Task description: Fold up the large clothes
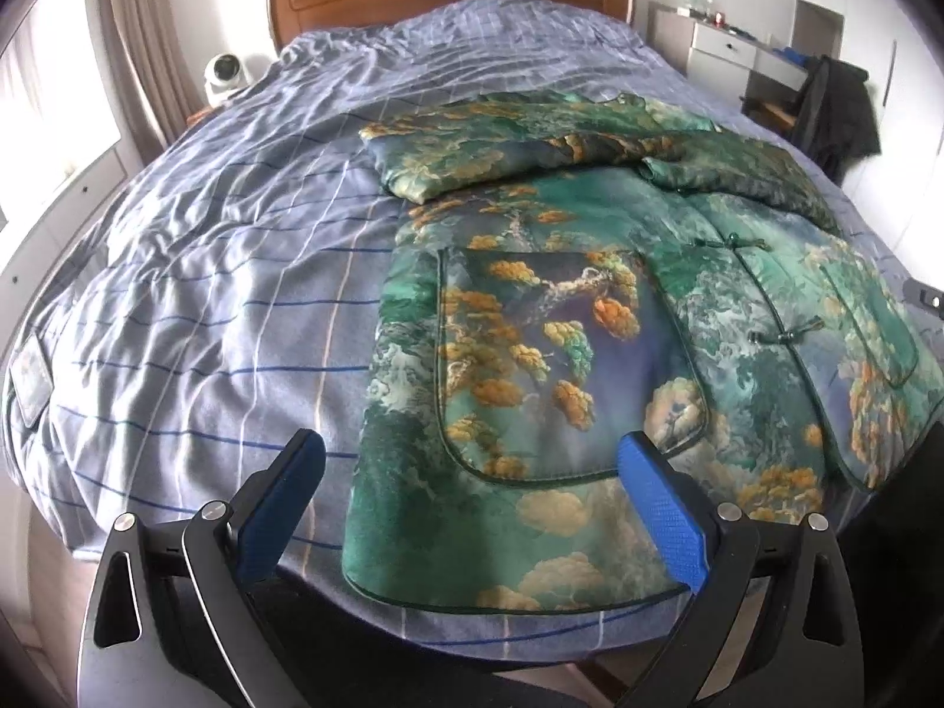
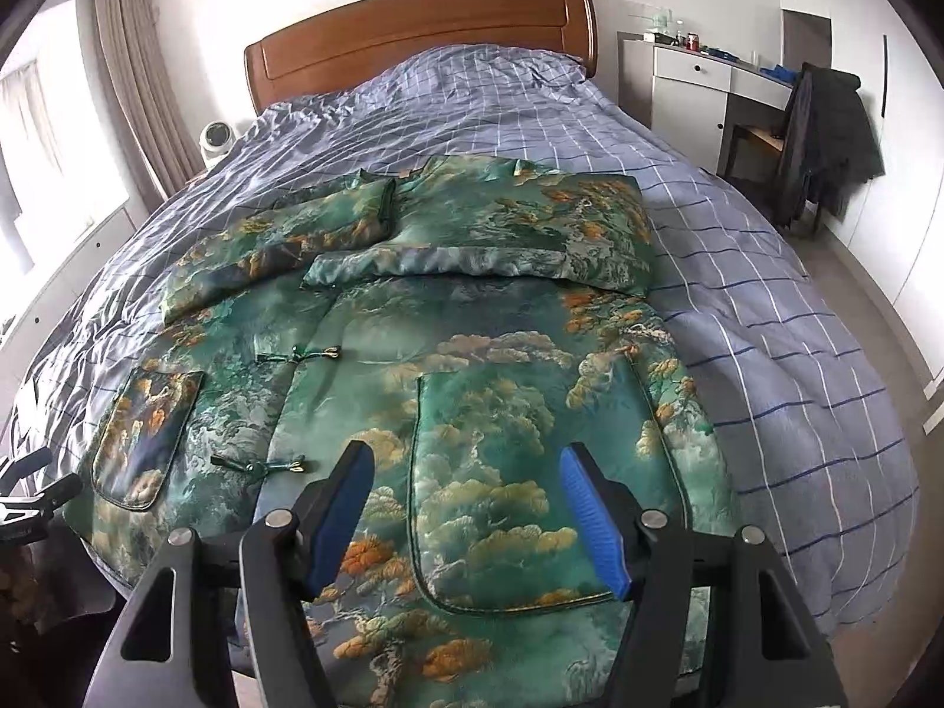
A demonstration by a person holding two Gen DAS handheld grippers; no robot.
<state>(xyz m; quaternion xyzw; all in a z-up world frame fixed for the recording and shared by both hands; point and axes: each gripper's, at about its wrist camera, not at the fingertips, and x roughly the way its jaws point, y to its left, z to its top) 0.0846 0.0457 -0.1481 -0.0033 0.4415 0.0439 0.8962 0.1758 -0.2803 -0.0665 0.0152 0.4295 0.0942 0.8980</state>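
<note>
Right wrist view showed both sleeves already folded in; right gripper (image 2: 466, 507) and left gripper (image 1: 472, 507) hung spread and empty above the padded jacket's (image 2: 472, 324) hem, which probably needed grabbing next.

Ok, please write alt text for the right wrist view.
A green padded jacket with gold cloud print lies on a blue checked duvet, both sleeves folded across its chest. The open right tool hovers over its lower hem, holding nothing.
</note>
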